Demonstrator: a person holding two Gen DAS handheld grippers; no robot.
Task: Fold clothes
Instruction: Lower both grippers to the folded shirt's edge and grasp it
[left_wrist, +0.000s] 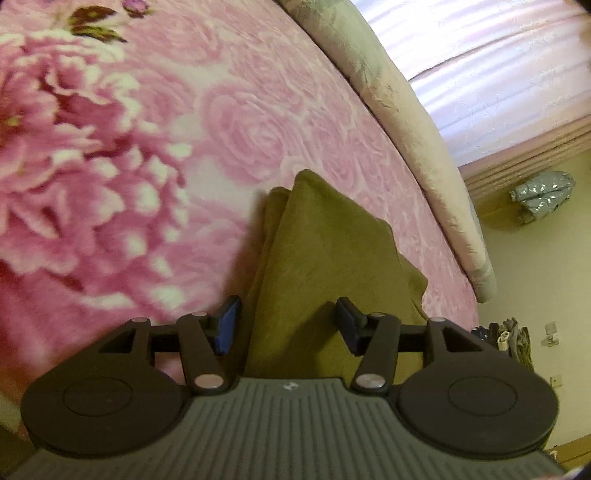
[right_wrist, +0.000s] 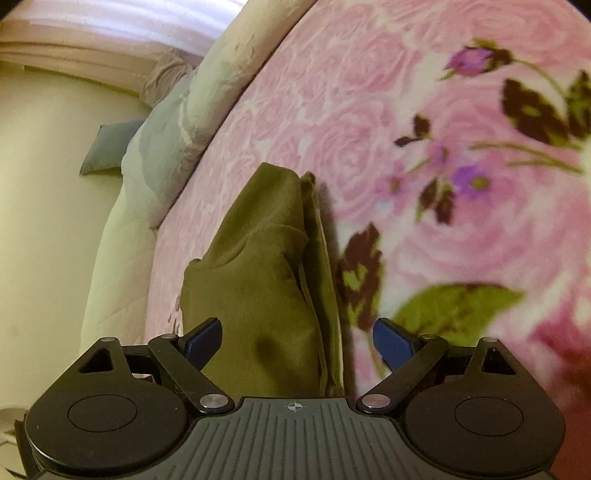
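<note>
No readable writing shows anywhere; the only marks are a small pale emblem on the ribbed grey body of the left gripper (left_wrist: 286, 325) and a small crosshair symbol on the body of the right gripper (right_wrist: 295, 343). The left gripper's jaws stand wide apart, their blue pads clear of the cloth, and nothing is pinched between them, though the olive-green garment (left_wrist: 325, 266) lies in the gap as seen from the left wrist camera. The right gripper is likewise spread wide, with the same garment (right_wrist: 266, 280) lying between and beyond its blue pads; the left pad sits just at the cloth's edge, and whether it touches cannot be told. The garment is folded into a narrow, layered bundle with a pointed far end, resting on the bed's pink blanket (left_wrist: 258, 122) printed with roses and large blossoms. Along the bed's edge runs a pale quilt (left_wrist: 406, 122). Beyond it, on the cream floor (left_wrist: 535, 280), a crumpled grey item (left_wrist: 543, 195) lies near striped pink curtains (left_wrist: 498, 74).
</note>
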